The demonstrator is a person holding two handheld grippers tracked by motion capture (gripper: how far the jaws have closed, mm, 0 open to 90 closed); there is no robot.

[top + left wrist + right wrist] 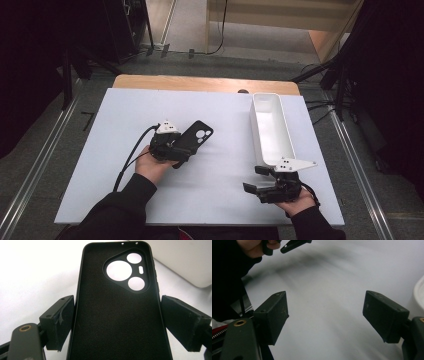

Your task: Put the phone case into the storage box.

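A black phone case (197, 134) with a triangular camera cut-out sticks out up and to the right from my left gripper (181, 148), inner side up. In the left gripper view the case (115, 315) lies lengthwise between the jaws, and both pads (60, 320) press on its long edges, so my left gripper (117, 320) is shut on it. My right gripper (255, 179) hovers near the table's front right edge, open, with nothing between its jaws. The right gripper view has the right gripper (325, 317) over bare white table.
A long white bin (270, 130) stands lengthwise on the right side of the white tabletop (220, 190), its near end just beyond my right gripper. Its corner appears in the left gripper view (190, 262). Black cable trails from the left gripper (131, 157).
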